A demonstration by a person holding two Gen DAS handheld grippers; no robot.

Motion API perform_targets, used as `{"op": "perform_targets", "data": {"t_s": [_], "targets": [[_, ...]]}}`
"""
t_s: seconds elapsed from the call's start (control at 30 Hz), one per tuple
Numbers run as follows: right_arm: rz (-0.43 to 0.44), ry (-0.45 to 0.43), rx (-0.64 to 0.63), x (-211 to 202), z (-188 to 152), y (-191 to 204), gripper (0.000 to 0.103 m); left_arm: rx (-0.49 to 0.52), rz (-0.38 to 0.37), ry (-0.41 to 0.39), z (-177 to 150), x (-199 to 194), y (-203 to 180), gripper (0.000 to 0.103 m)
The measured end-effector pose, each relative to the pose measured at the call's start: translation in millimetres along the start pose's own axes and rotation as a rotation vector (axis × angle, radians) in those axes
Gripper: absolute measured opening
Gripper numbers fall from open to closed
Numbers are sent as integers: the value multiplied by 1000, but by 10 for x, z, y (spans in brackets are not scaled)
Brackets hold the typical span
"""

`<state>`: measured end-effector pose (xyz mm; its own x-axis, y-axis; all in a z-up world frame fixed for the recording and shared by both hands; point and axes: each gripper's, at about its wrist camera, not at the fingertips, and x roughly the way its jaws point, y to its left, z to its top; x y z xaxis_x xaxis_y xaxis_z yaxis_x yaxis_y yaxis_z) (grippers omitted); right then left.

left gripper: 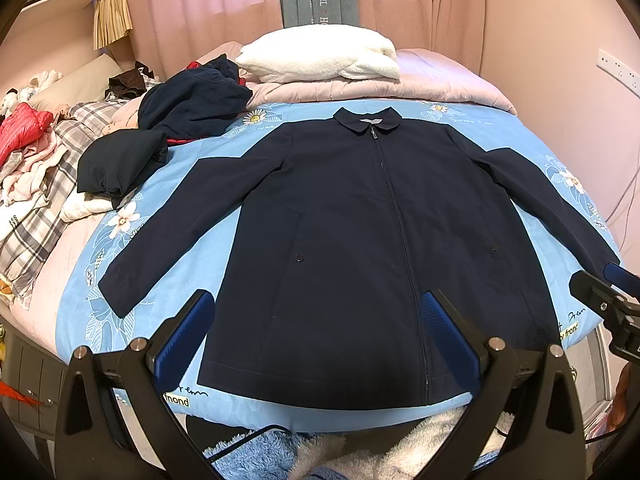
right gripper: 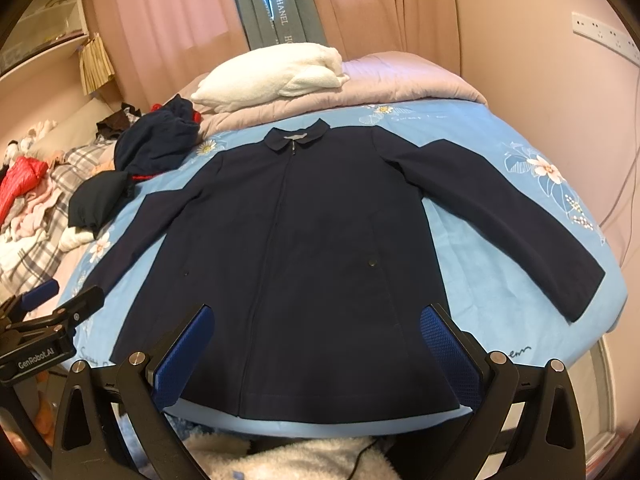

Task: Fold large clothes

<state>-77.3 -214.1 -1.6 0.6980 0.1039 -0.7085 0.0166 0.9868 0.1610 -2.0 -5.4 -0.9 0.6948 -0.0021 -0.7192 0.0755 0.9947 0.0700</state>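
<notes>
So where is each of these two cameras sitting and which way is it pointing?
Left wrist: on the left gripper, at the bed's foot, facing the navy jacket; its open fingers show, the right gripper at the edge.
Right wrist: on the right gripper, same direction, the left gripper at the edge.
Shared: jacket, white blanket, curtains.

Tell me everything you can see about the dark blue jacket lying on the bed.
The dark blue jacket lies flat, front up, on the light blue flowered sheet, collar toward the curtains. It looks like smooth woven fabric. The front zipper is closed up to the collar. Both sleeves are spread outward and down. Each side shows a pocket snap. The hem reaches the near bed edge. Neither open hand-held gripper touches it.
</notes>
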Motion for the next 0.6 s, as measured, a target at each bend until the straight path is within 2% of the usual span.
{"op": "perform_targets", "data": {"t_s": [0.5,0.53,0.6], "targets": [[7,0,3,3,-20,-3,102,-2,-2,3,-18,21,19,103],[24,-1,9,15,-18,-18,102,-9,-11,7,-22,38,35,103],[111,2,48,55,-16,-101,102,-40,-50,21,-36,89,95,103]]}}
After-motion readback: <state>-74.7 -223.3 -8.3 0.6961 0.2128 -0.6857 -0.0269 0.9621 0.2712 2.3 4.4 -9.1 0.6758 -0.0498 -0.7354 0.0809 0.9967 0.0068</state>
